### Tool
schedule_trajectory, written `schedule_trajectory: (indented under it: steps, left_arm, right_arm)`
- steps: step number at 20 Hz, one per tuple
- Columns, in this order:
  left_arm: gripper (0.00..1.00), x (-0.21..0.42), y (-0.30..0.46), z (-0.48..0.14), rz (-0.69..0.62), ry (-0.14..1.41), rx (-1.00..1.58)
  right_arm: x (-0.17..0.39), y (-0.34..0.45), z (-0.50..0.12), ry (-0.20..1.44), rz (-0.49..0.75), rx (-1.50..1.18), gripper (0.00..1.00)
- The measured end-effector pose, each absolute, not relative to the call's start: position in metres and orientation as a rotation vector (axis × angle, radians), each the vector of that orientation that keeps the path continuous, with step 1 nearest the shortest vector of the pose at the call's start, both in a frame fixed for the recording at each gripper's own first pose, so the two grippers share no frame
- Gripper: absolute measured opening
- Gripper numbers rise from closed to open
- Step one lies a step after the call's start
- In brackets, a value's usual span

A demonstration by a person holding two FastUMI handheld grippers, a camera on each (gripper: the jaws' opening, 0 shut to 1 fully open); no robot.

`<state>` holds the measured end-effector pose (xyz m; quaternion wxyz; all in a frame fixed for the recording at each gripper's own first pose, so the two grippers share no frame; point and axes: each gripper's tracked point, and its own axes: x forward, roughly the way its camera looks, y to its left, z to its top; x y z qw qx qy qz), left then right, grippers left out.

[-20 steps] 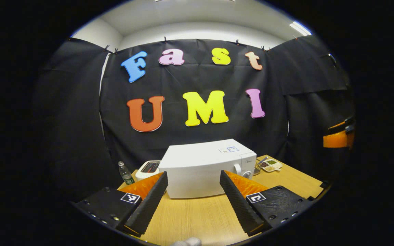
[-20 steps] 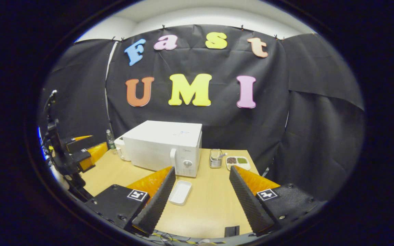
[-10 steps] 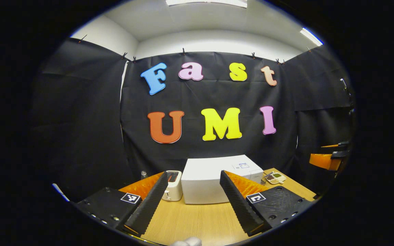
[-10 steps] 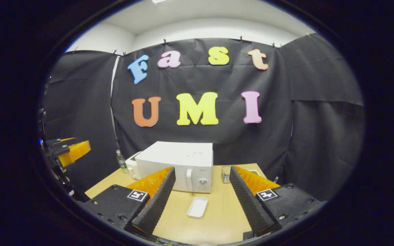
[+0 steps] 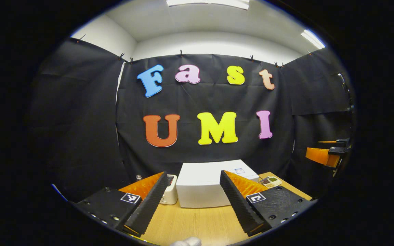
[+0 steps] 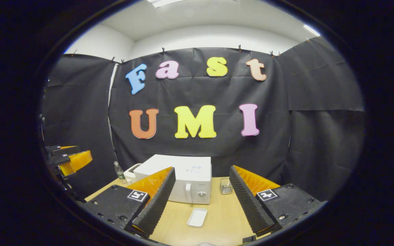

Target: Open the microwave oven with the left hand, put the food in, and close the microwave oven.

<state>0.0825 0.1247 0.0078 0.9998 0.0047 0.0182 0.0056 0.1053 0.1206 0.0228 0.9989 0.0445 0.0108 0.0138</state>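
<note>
A booth draped in black cloth (image 5: 80, 130), clipped along its top edge, stands inside a white-walled room (image 5: 214, 42). The cloth hangs in creased panels across the back and both sides, with a narrow pale gap (image 6: 109, 102) between two panels at the left. Above, a white ceiling (image 5: 197, 17) carries bright strip lights (image 5: 313, 38), one at the centre and one toward the right. In front, a light wooden table (image 6: 214, 222) with a visible grain runs back to the rear cloth.
</note>
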Motion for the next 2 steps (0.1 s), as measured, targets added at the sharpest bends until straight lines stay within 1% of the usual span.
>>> schedule_trajectory:
  steps: [1, 2]
  left_arm:
    - [0.96, 0.0852, 0.1241, 0.0098, 0.014, 0.033, 0.004]
    - [0.96, 0.0852, 0.1233, 0.0108, 0.011, 0.028, -0.004]
  right_arm:
    - [0.1071, 0.12, 0.0236, 0.019, 0.026, 0.09, 1.0]
    - [0.1085, 0.119, 0.0245, 0.018, 0.023, 0.088, 0.91]
